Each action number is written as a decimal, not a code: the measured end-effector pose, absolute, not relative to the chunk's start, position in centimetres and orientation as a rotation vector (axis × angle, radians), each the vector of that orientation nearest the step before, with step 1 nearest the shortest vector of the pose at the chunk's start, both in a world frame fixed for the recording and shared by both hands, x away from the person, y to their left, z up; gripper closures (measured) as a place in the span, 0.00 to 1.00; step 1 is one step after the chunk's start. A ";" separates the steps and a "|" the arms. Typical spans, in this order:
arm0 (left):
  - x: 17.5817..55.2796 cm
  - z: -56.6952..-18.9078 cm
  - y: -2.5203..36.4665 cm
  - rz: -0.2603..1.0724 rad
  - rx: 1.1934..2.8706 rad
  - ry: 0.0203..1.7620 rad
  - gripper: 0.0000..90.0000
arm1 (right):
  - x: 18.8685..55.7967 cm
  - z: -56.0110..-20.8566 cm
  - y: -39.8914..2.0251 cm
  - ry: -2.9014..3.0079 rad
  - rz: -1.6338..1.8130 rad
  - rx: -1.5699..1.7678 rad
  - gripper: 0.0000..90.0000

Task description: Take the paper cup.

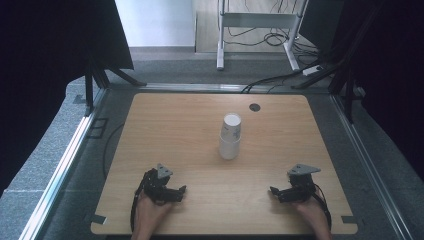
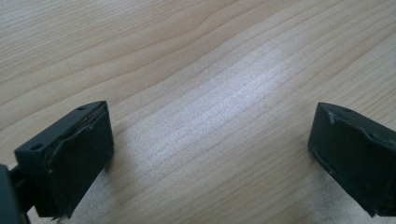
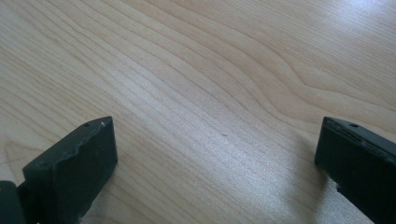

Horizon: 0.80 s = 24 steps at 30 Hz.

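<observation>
A stack of white paper cups (image 1: 230, 136), lying tipped at the middle of the light wooden table (image 1: 165, 130), looked light and crushable; a gentle side grip seemed best. The left gripper (image 1: 181, 189) and right gripper (image 1: 273, 190) rested well apart from it, jaws spread and empty.

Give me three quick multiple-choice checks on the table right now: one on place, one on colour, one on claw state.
1. Where does the cup stack stand? A: mid-table, between and beyond both claws. B: at the near left corner. C: inside the right claw.
2. The cups are: A: red. B: white. C: black.
3. Both claws are: A: shut on cups. B: open, holding nothing. C: shut empty.

A: the cup stack stands centred on the table.
B: it shows white.
B: the left claw and the right claw show bare wood between their jaws.
</observation>
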<state>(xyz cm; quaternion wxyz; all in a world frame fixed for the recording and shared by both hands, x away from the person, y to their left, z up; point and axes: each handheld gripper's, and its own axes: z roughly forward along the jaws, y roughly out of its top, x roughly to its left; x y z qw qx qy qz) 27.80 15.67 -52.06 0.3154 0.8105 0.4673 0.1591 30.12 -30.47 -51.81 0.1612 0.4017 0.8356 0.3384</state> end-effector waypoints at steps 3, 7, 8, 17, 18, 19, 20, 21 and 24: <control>27.8 -52.1 15.7 0.419 2.137 1.224 0.00 | 30.1 -51.8 -30.5 2.385 0.968 1.150 0.00; 27.9 -51.9 15.7 0.411 2.151 1.225 0.01 | 30.0 -51.7 -30.6 2.387 0.978 1.146 0.01; 27.9 -51.8 15.7 0.416 2.152 1.228 0.01 | 30.0 -51.7 -30.6 2.386 0.978 1.145 0.01; 27.6 -50.7 15.8 0.434 2.133 1.170 0.02 | 29.8 -51.1 -30.6 2.380 1.002 1.139 0.01; 27.6 -50.6 15.8 0.432 2.135 1.163 0.02 | 29.8 -51.1 -30.6 2.381 1.005 1.140 0.01; 27.6 -50.6 15.8 0.426 2.135 1.157 0.02 | 29.8 -51.1 -30.6 2.384 1.008 1.142 0.01; 27.6 -50.6 15.8 0.421 2.140 1.148 0.03 | 29.8 -51.1 -30.6 2.391 1.010 1.144 0.01; 27.6 -50.6 15.7 0.409 2.138 1.139 0.03 | 29.8 -51.1 -30.6 2.395 1.011 1.143 0.01; 27.7 -50.5 15.5 0.395 2.146 1.116 0.04 | 29.9 -51.0 -30.4 2.409 1.013 1.133 0.01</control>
